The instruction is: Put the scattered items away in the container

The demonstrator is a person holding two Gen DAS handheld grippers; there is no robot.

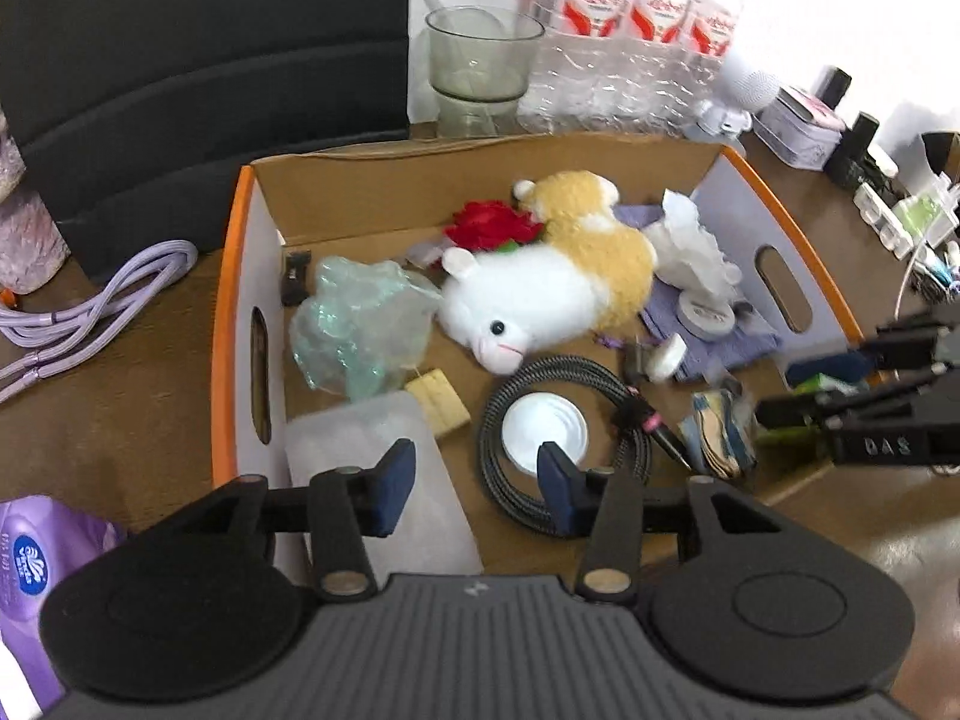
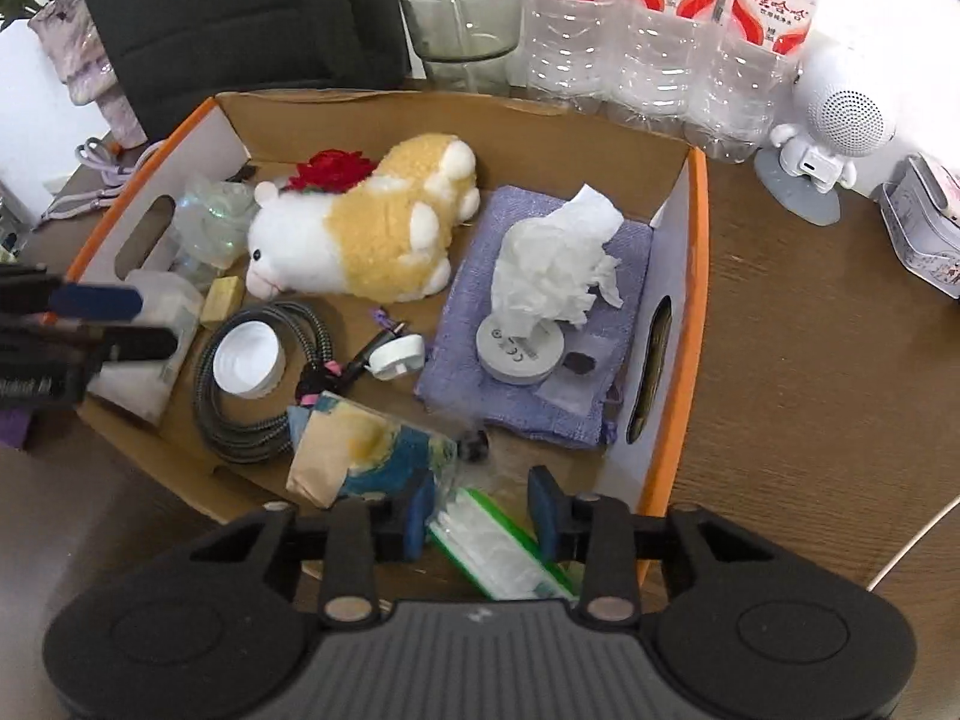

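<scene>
On the bench (image 2: 810,360), my released right hand-held gripper (image 2: 483,510) straddles a green-edged packet (image 2: 498,546) lying diagonally beside the folded paper (image 2: 360,450).

An orange-rimmed brown cardboard box (image 2: 696,276) sits on the wood-grain brown counter (image 2: 810,390). Ahead of the right claw (image 2: 480,516), with its blue pads, lie a white-and-tan plush alpaca (image 2: 360,234), a lilac woven cloth (image 2: 480,300) and a black-and-grey braided cable (image 2: 252,426). Between the pads lies a green-edged clear packet (image 2: 498,546).
</scene>
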